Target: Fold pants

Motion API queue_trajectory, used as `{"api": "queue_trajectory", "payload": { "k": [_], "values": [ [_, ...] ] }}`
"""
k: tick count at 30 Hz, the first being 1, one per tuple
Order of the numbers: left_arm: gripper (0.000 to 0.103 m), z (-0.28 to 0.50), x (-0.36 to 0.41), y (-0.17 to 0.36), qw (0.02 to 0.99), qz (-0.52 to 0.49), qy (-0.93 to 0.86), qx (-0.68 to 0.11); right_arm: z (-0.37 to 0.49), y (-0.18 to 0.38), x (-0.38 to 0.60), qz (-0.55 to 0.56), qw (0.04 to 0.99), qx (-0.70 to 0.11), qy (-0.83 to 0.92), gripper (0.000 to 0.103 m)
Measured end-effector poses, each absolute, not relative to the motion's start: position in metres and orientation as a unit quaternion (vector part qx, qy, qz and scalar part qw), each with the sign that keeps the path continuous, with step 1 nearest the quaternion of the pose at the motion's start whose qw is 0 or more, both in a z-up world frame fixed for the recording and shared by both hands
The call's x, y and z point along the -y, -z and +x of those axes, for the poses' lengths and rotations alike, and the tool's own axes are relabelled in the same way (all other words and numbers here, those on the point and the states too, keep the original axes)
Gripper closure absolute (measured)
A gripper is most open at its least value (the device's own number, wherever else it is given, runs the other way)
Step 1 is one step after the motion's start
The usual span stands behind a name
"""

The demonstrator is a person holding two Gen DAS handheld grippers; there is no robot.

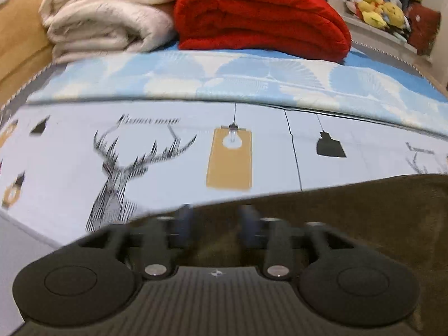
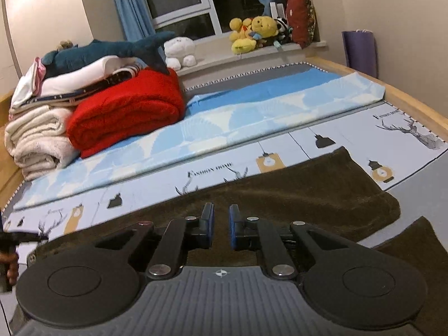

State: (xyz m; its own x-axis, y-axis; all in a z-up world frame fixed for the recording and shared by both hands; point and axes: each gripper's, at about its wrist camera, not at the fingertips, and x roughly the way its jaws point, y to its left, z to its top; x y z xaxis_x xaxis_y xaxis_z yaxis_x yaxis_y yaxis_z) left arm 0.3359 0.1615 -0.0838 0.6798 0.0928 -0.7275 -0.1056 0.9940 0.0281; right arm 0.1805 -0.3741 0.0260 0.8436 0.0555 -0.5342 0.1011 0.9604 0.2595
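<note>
Below the red blanket (image 2: 126, 112), soft brown pants (image 2: 280, 193) lay limp—best pinched at an edge; left gripper (image 1: 215, 221) released, right gripper (image 2: 221, 224) nearly clenched, empty.

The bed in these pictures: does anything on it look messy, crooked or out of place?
Mostly tidy. The brown pants lie flat on the printed sheet, though a second brown piece sits apart at lower right. The plush shark perches atop the blanket stack beside the red blanket, which looks precarious.
</note>
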Motion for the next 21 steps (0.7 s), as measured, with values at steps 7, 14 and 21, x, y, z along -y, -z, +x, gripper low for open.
{"api": "queue_trajectory", "payload": {
  "k": [7,14,21],
  "values": [
    [0.028,0.370,-0.166,0.126,0.908,0.037,-0.009,-0.417,0.178,-0.019,0.394,0.151,0.943,-0.295,0.025,0.091],
    [0.088,0.377,-0.167,0.139,0.906,0.010,0.051,-0.419,0.179,-0.014,0.390,0.128,0.941,-0.311,0.030,0.090],
    [0.101,0.350,-0.149,0.108,0.907,0.063,0.082,-0.408,0.177,-0.015,0.396,0.125,0.940,-0.315,0.048,0.090]
  ]
}}
